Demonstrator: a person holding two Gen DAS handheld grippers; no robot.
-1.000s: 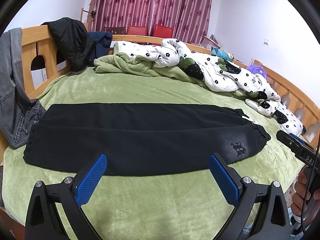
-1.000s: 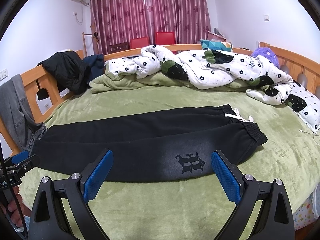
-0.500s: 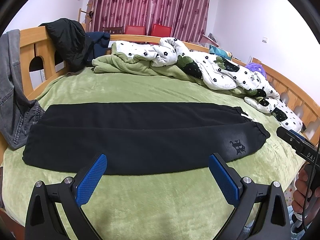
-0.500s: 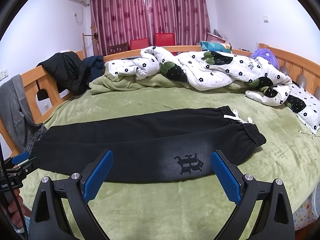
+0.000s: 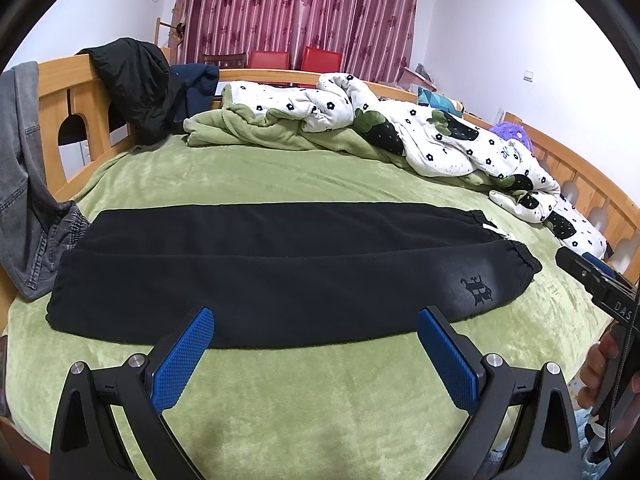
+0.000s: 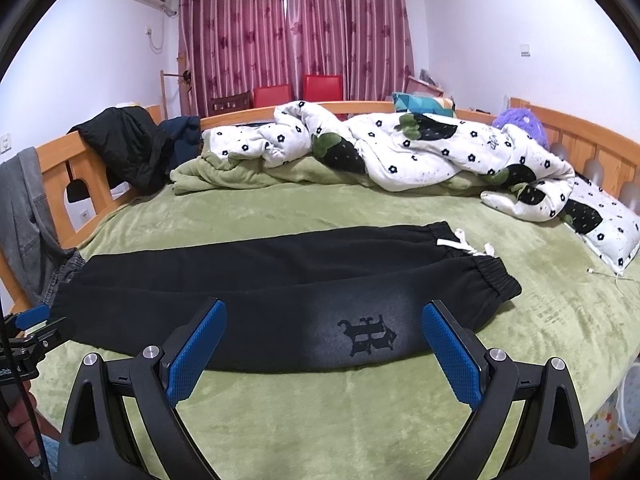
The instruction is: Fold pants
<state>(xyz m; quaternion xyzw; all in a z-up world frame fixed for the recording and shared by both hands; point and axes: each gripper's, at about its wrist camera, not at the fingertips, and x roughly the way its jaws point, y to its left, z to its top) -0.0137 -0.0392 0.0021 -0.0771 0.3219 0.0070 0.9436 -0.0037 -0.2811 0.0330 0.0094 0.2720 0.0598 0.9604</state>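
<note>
While both grippers hung over the near edge of the bed, nothing lay btwn them & the pants (image 5: 280, 276). The left gripper (image 5: 316, 354) had its blue pads (image 5: 182, 364) spread wide, holding nothing; the right gripper (image 6: 324, 354) was likewise wide apart & empty, pads (image 6: 452, 360) above the green blanket (image 6: 320, 412) just short of the pants' near edge. The pants lay flat across the blanket, already folded lengthwise w/ one leg over the other, waistband (image 6: 492, 276) & white drawstring (image 6: 464, 246) to the right, cuffs to the left, dark logo (image 6: 368, 336) on the near leg by the right gripper. Grey jeans (image 5: 28, 200) hung over the wooden bed frame (image 5: 76, 120) at left, their lower part touching the pants' cuff end. Farther back sat a rumpled floral quilt (image 6: 400, 152), a black jacket (image 5: 136, 84) draped on the frame, a purple plush (image 6: 520, 124), red chairs (image 6: 296, 90) & maroon curtains (image 6: 296, 32).

Vs. half a sec earlier, pants hadn't shifted; both views were nearly unchanged, the left gripper only slightly reframed. In the left view the right hand (image 5: 600, 376) showed at the far right edge, gripping its handle; the left hand (image 6: 24, 420) showed at the right view's lower left.
</note>
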